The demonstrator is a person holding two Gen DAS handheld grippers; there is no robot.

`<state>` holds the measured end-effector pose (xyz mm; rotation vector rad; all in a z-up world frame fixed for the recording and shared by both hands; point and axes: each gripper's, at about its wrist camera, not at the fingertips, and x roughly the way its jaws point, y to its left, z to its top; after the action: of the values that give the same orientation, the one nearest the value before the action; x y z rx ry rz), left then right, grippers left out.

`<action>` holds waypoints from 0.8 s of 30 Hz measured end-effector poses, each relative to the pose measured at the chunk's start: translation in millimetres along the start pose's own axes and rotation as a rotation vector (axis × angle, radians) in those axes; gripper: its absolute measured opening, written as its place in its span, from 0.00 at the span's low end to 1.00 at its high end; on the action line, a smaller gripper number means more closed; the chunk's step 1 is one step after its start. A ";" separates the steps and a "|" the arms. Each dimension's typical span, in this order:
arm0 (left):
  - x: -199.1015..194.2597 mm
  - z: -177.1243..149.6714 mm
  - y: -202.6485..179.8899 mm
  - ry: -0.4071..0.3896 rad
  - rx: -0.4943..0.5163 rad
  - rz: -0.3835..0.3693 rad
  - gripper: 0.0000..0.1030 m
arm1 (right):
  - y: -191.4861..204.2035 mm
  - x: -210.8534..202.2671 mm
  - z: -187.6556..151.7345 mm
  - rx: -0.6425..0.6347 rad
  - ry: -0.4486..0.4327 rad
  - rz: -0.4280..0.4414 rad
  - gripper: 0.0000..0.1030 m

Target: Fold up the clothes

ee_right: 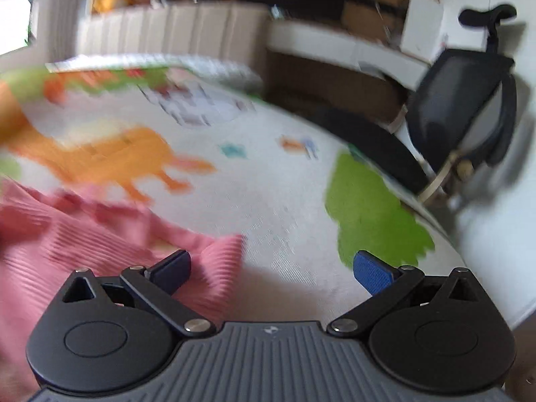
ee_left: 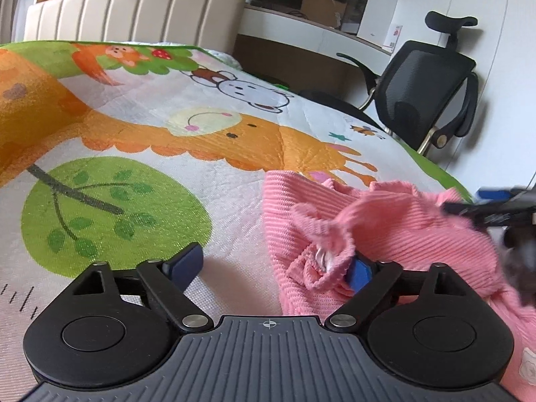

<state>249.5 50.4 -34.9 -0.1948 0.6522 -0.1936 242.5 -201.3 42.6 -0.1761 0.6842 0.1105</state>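
A pink ribbed garment [ee_left: 385,234] lies crumpled on the cartoon-print bed cover [ee_left: 140,140], right of centre in the left wrist view. My left gripper [ee_left: 271,268] is open; its right fingertip [ee_left: 360,273] touches a bunched fold of the garment, its left fingertip [ee_left: 186,263] is over bare cover. In the blurred right wrist view the garment [ee_right: 83,244] fills the lower left. My right gripper [ee_right: 271,271] is open, with a garment corner beside its left fingertip [ee_right: 174,269]. The right gripper also shows blurred at the right edge of the left wrist view [ee_left: 495,211].
The bed has a beige padded headboard [ee_left: 134,16] at the back. A black office chair [ee_left: 432,93] and a white desk [ee_left: 318,37] stand right of the bed. The bed's right edge [ee_right: 445,234] curves close to the right gripper.
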 end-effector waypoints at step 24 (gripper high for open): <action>8.3 2.6 -17.2 0.086 0.106 0.018 1.00 | -19.6 14.6 -9.0 0.122 0.051 0.087 1.00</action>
<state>255.5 32.2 -33.6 -0.0789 0.7266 -0.2197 251.3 -221.6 28.9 -0.0323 0.7478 0.1477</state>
